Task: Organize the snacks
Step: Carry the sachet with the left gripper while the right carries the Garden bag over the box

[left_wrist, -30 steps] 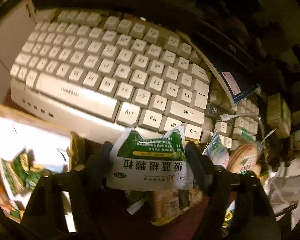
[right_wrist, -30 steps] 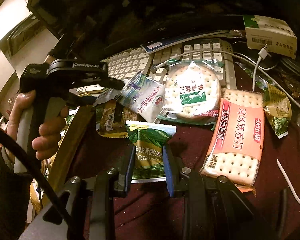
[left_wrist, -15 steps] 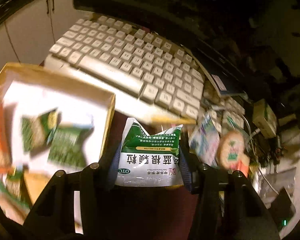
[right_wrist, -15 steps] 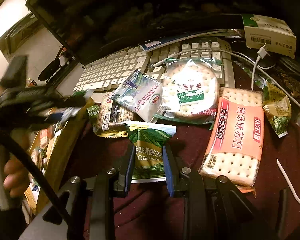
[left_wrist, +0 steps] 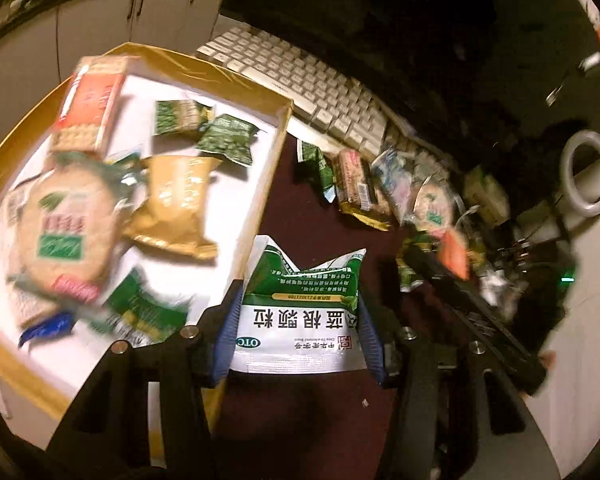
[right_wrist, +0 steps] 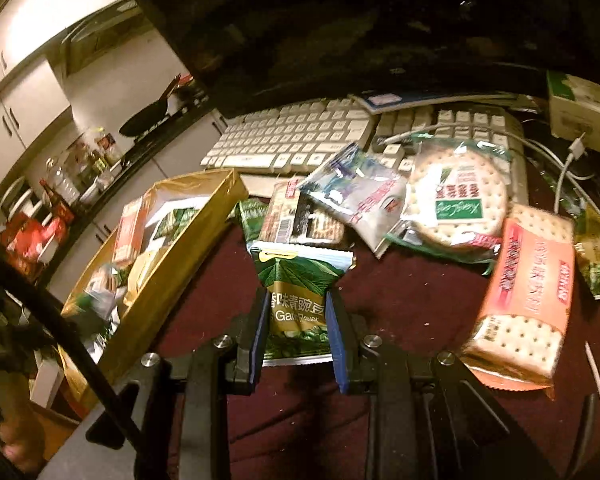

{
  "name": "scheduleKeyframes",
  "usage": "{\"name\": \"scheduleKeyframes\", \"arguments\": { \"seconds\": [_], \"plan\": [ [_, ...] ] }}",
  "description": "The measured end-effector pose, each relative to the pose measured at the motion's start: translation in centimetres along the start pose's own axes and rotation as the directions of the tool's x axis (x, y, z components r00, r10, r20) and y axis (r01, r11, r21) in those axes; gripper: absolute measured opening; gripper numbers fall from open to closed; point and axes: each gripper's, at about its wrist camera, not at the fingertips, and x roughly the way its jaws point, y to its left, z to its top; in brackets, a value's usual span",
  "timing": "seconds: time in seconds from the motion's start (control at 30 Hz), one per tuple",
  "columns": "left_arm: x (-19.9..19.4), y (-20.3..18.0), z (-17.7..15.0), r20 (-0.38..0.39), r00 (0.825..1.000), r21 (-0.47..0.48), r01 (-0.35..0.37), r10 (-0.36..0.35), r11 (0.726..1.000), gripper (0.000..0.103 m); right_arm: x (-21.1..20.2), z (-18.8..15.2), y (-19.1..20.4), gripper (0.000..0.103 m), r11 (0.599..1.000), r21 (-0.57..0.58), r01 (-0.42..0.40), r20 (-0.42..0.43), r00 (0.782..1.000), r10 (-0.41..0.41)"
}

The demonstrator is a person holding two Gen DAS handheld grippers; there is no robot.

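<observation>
My left gripper (left_wrist: 300, 316) is shut on a white and green sachet (left_wrist: 300, 320), held just right of the gold-rimmed box (left_wrist: 268, 184). That box holds several snack packs on its white floor. In the right wrist view my right gripper (right_wrist: 298, 320) is shut on a green pea snack packet (right_wrist: 300, 296), lifted over the dark red tabletop (right_wrist: 400, 312). The gold box (right_wrist: 180, 252) lies to its left. Loose snacks lie ahead of it: a round cracker pack (right_wrist: 456, 200), an orange soda cracker pack (right_wrist: 528, 300) and a pale sachet (right_wrist: 360, 196).
A white keyboard (right_wrist: 300, 136) runs along the back, with a cable (right_wrist: 564, 168) and a white carton (right_wrist: 580, 112) at the far right. Small green packets (left_wrist: 320, 168) and a biscuit bar (left_wrist: 352, 176) lie between box and keyboard. White cabinets (left_wrist: 100, 12) stand behind the box.
My left gripper closed tighter on the sachet and carried it left from over the keyboard to beside the gold box. The right gripper rolled slightly, still holding the pea packet.
</observation>
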Motion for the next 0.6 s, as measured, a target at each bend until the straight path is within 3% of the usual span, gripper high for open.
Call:
{"name": "scheduleKeyframes", "arguments": {
  "seconds": [0.13, 0.27, 0.43, 0.6],
  "plan": [
    [-3.4, 2.2, 0.8, 0.077, 0.997, -0.038, 0.013, -0.01, 0.999, 0.054, 0.8, 0.0, -0.1, 0.027, 1.0, -0.006, 0.021, -0.022, 1.0, -0.021],
    [-4.4, 4.3, 1.8, 0.116, 0.992, -0.069, -0.033, 0.041, 0.997, 0.054, 0.7, -0.3, 0.0, 0.027, 1.0, -0.016, 0.02, -0.029, 0.999, -0.02],
    [-3.9, 6.3, 2.0, 0.096, 0.995, -0.113, -0.023, 0.034, 0.993, 0.054, 0.3, -0.1, 1.4, 0.027, 0.998, -0.021, -0.067, -0.034, 0.997, 0.067],
    [-4.4, 7.1, 2.7, 0.113, 0.993, -0.115, -0.012, 0.025, 0.993, 0.055, 0.4, 1.5, 5.2, 0.027, 0.989, -0.051, -0.139, -0.053, 0.989, 0.137]
  ]
}}
